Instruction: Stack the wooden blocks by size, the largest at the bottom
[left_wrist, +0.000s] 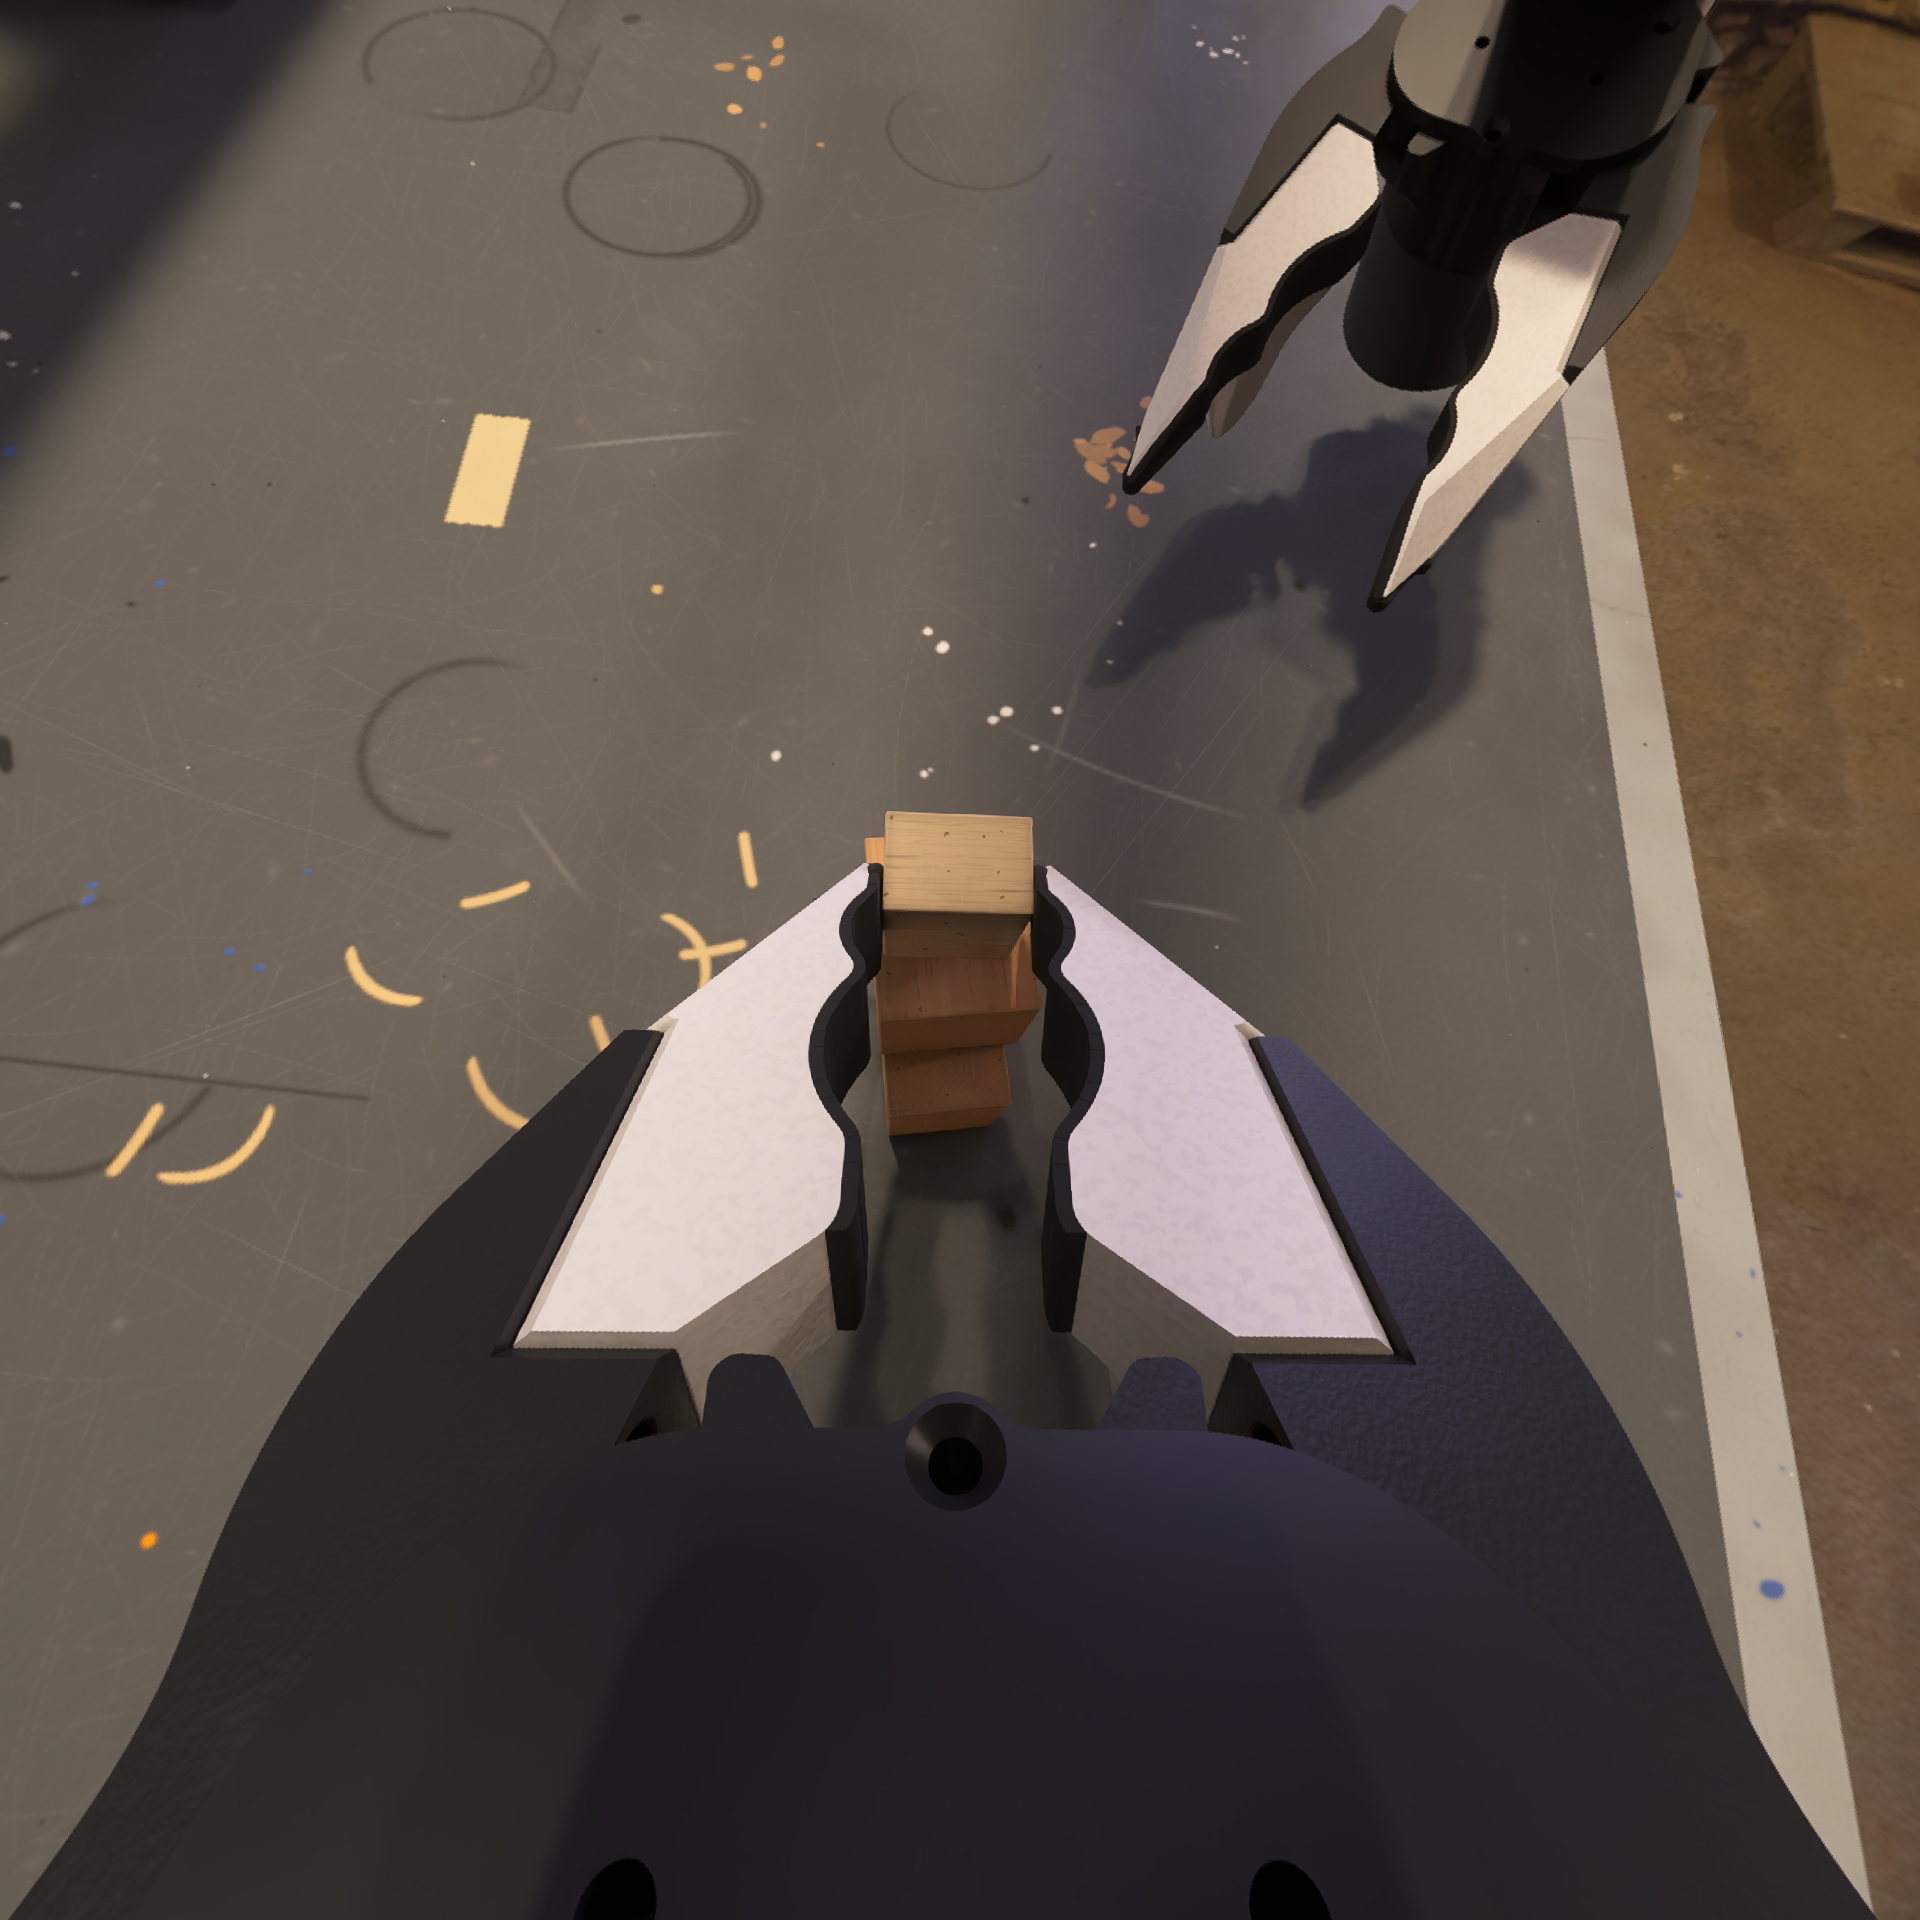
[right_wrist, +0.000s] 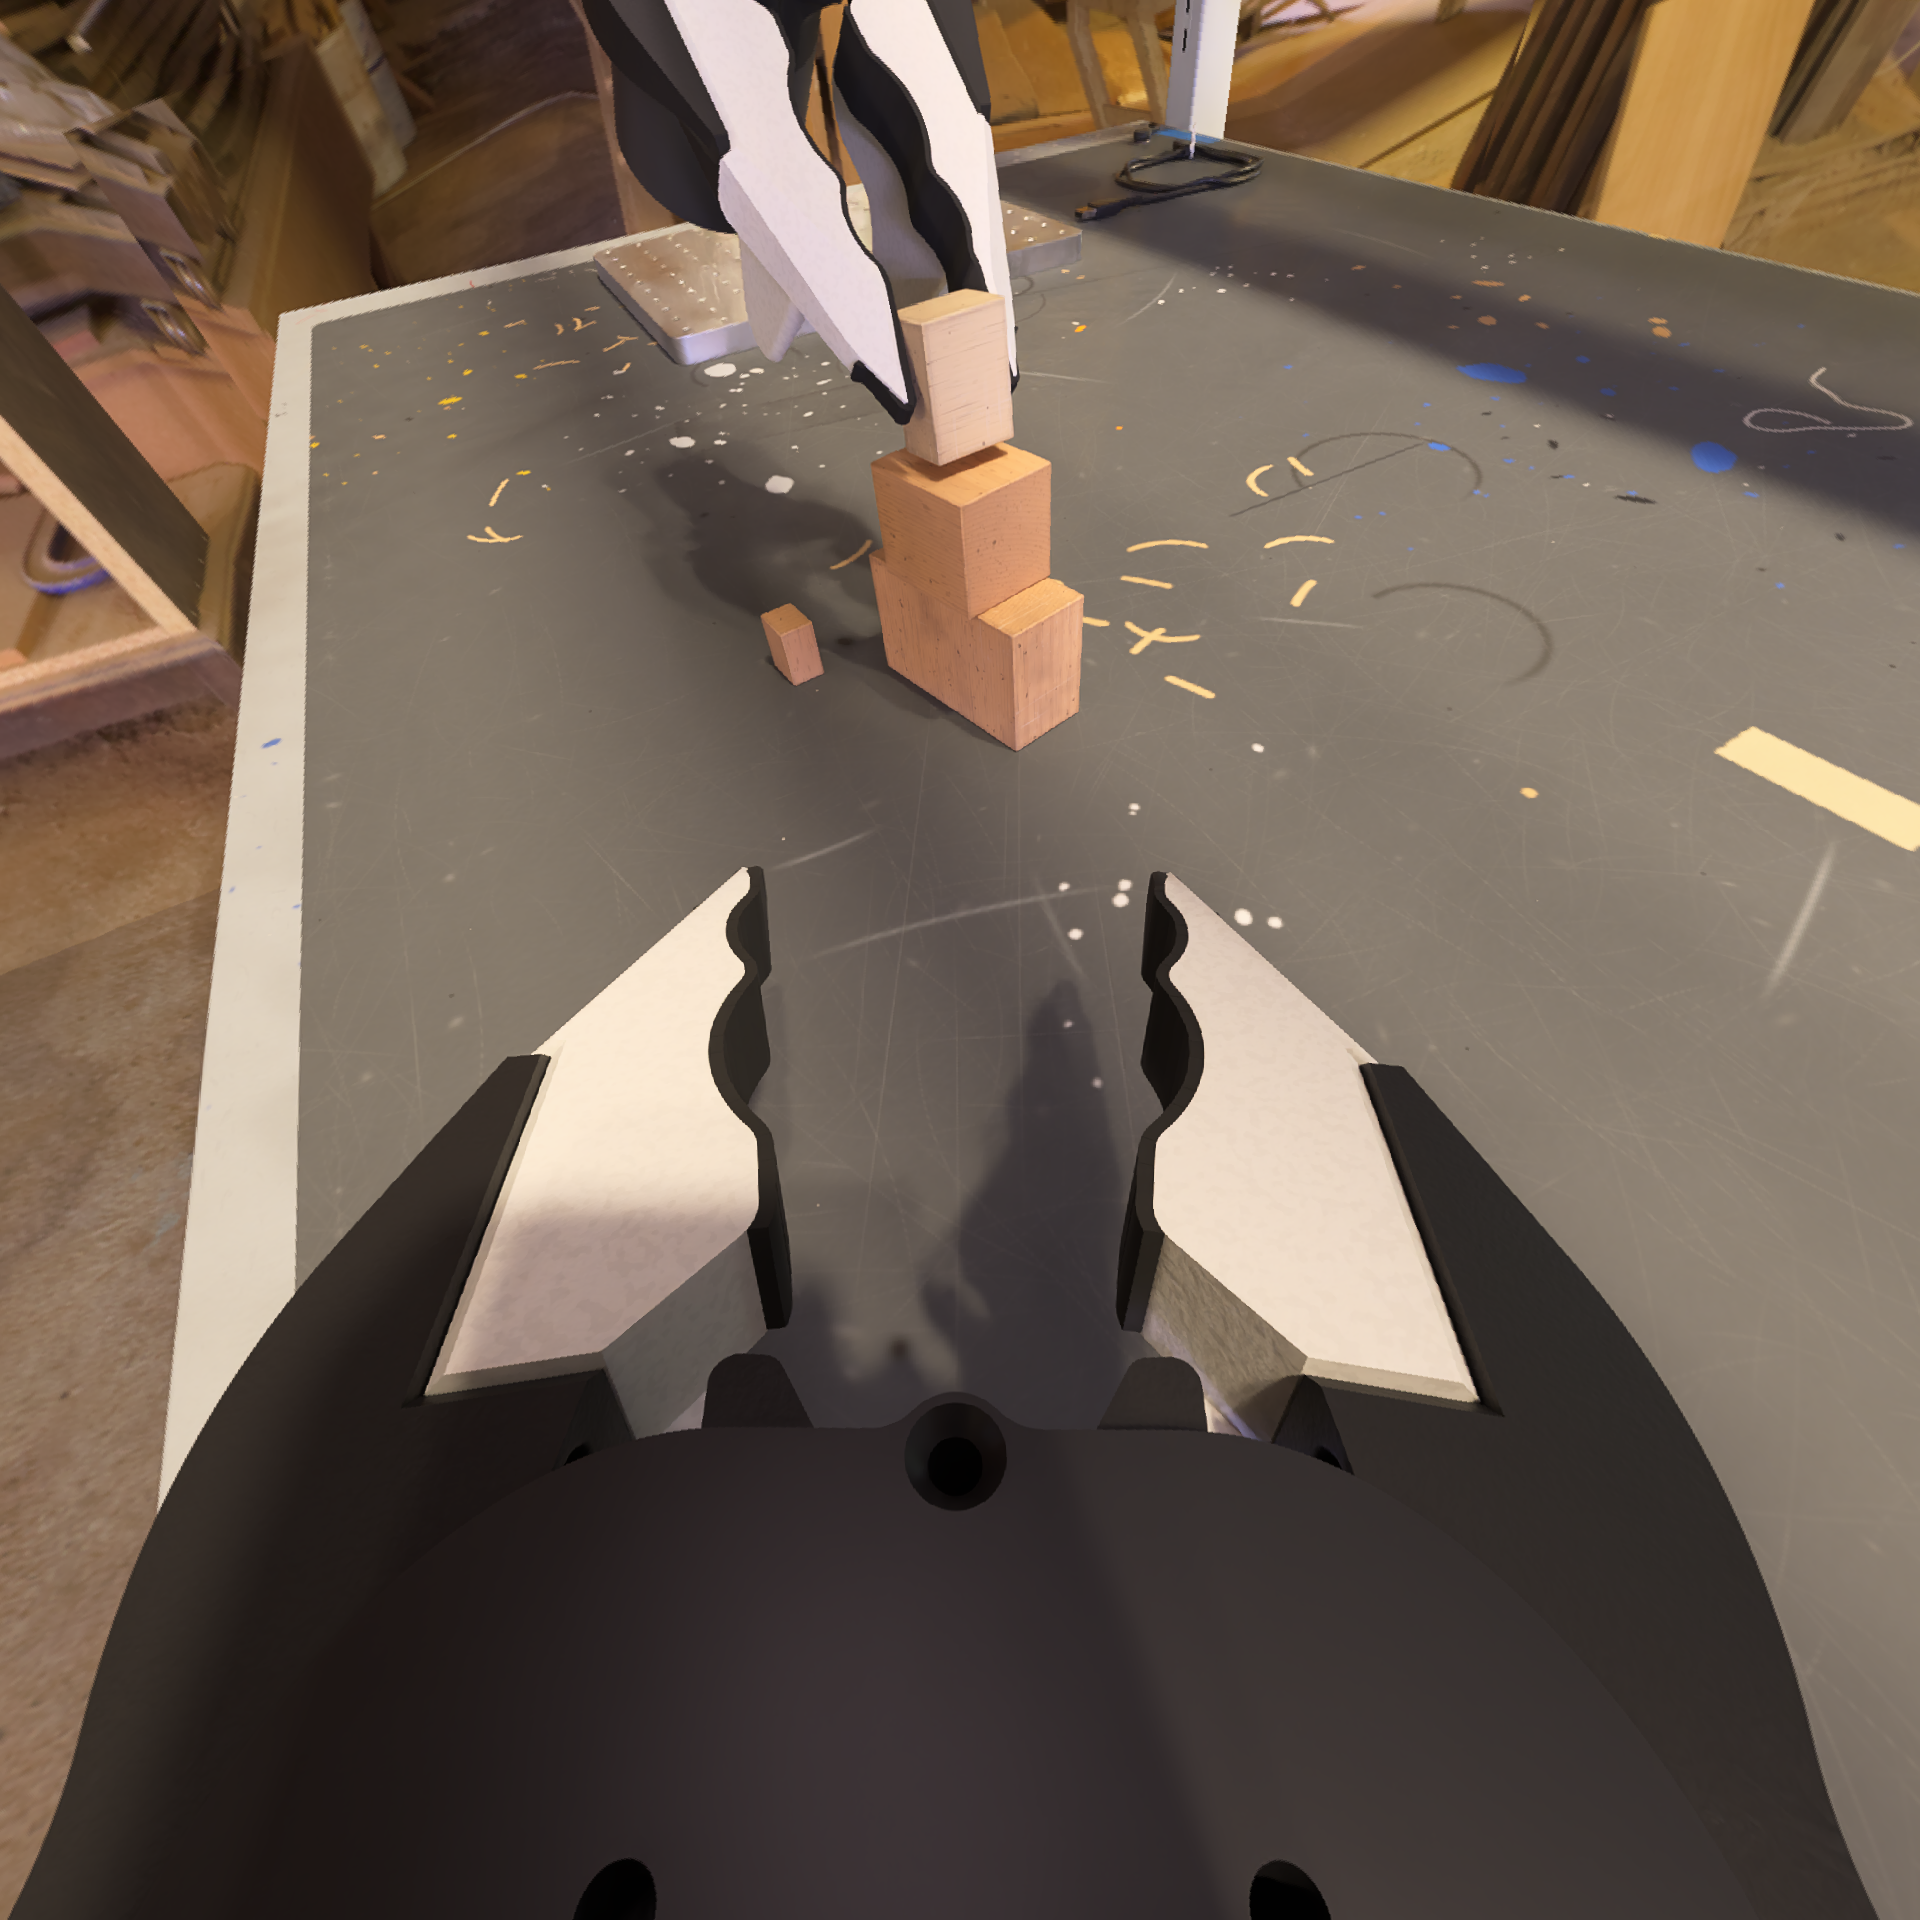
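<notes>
Three wooden blocks form a stack on the dark table. The large block (right_wrist: 987, 655) is at the bottom, with a medium block (right_wrist: 961, 525) on it. A pale smaller block (right_wrist: 956, 374) is on top, slightly tilted, its underside meeting the medium block. My left gripper (right_wrist: 954, 393) comes down from above and is shut on the pale block (left_wrist: 956, 862). The smallest block (right_wrist: 792, 644) stands on the table just left of the stack. My right gripper (right_wrist: 956, 883) is open and empty, hovering well short of the stack. It also shows in the left wrist view (left_wrist: 1255, 542).
A perforated metal plate (right_wrist: 665, 291) and a black cable (right_wrist: 1184, 171) lie at the table's far end. The table's pale edge (right_wrist: 260, 727) runs along the left. A yellow tape strip (right_wrist: 1818, 784) lies to the right. Wood clutter surrounds the table.
</notes>
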